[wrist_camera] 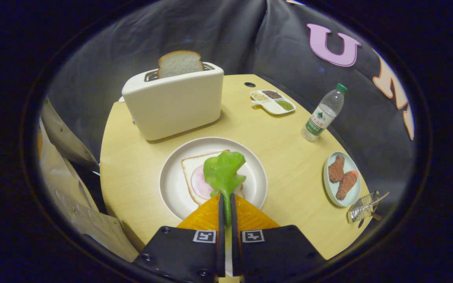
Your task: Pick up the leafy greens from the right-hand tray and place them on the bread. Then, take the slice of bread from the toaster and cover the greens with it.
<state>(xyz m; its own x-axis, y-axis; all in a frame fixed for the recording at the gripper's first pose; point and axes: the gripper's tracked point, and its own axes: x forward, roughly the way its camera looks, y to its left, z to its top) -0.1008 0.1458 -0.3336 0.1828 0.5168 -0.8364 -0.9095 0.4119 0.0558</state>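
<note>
Item: floppy bright-green leafy greens (223, 171), pinched at the stem between my 2 nearly closed fingers (226, 200), hanging above the white bread slice with pink ham (199, 179) on the round white plate (171, 184). Risk: if I release off-centre, the leaf could slide onto the plate.

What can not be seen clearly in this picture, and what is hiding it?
- Gripper view: the leafy greens, clamped in the gripper, cover part of the ham and bread on the white plate.
- The toaster hides the lower part of its bread slice.
- The divided dish: contents too small to identify.
</note>
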